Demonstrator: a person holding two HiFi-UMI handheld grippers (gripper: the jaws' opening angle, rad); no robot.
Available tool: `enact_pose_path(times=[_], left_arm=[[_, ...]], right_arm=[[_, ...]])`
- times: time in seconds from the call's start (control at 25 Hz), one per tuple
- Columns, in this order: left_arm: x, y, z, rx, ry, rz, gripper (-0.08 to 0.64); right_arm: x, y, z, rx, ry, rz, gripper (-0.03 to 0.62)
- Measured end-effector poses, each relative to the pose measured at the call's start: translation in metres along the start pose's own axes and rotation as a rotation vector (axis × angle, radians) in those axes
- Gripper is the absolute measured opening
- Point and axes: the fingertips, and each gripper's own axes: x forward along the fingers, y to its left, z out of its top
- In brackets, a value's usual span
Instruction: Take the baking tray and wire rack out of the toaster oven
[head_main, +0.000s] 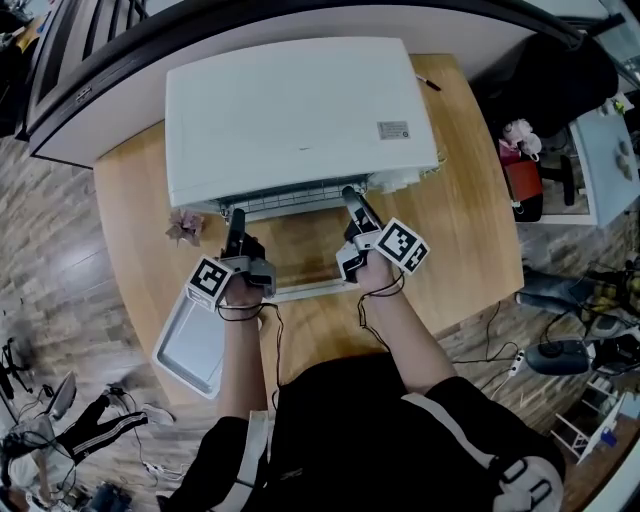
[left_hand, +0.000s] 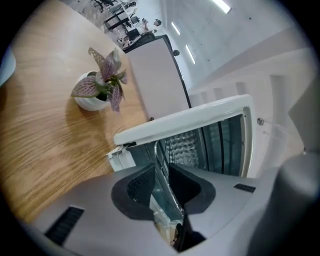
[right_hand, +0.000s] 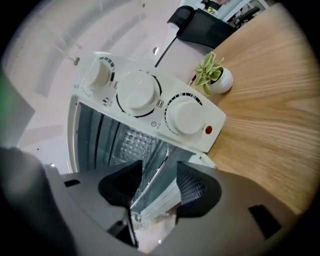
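The white toaster oven (head_main: 290, 110) stands on a round wooden table with its glass door (head_main: 300, 258) folded down toward me. The wire rack (head_main: 300, 204) (left_hand: 157, 147) (right_hand: 165, 161) lies at the oven mouth. My left gripper (head_main: 237, 215) (left_hand: 161, 168) reaches in at the left, its pads shut on the rack's front wire. My right gripper (head_main: 350, 195) (right_hand: 157, 171) reaches in at the right; the rack's wire runs between its pads with a gap on both sides, so it is open. The baking tray (head_main: 190, 345) lies on the table at the near left edge.
A small potted plant (head_main: 185, 228) (left_hand: 100, 85) (right_hand: 212, 75) sits left of the oven. Three white knobs (right_hand: 135, 92) line the oven's control panel. A pen (head_main: 428, 83) lies at the back right of the table. My forearms cross the table's front edge.
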Motion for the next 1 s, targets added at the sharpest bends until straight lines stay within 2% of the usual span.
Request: enact_pose_path(times=[0.12,0.2,0.24,0.28,0.32,0.44,0.64,0.88,1.0], left_arm=[[0.011,-0.002,0.009,0.0,-0.016,0.0,0.077],[0.015,0.001,0.018,-0.007,-0.042,0.007,0.075],[0.017,0.001,0.021,0.0,-0.048,0.01,0.075],[0.018,0.001,0.021,0.016,-0.044,0.014,0.074],[0.02,0.0,0.02,0.038,-0.033,0.022,0.074],[0.018,-0.001,0.015,0.095,0.01,0.042,0.075],[0.004,0.002,0.009,0.156,0.049,0.065,0.075],[-0.017,0.007,-0.003,0.196,0.094,0.104,0.075],[-0.026,0.007,-0.008,0.217,0.125,0.117,0.075]], right_arm=[[0.005,-0.001,0.01,0.015,-0.007,-0.002,0.217],[0.009,0.0,0.01,0.017,0.0,-0.01,0.192],[0.01,0.0,0.009,0.01,0.004,-0.022,0.159],[0.01,-0.001,0.009,-0.005,0.008,-0.04,0.094],[0.009,-0.003,0.009,-0.028,0.012,-0.057,0.08],[0.006,-0.005,0.009,-0.081,0.019,-0.077,0.081],[-0.006,-0.005,-0.001,-0.104,0.041,-0.08,0.083],[-0.025,-0.007,-0.012,-0.167,0.089,-0.114,0.098],[-0.035,-0.007,-0.016,-0.166,0.09,-0.114,0.098]])
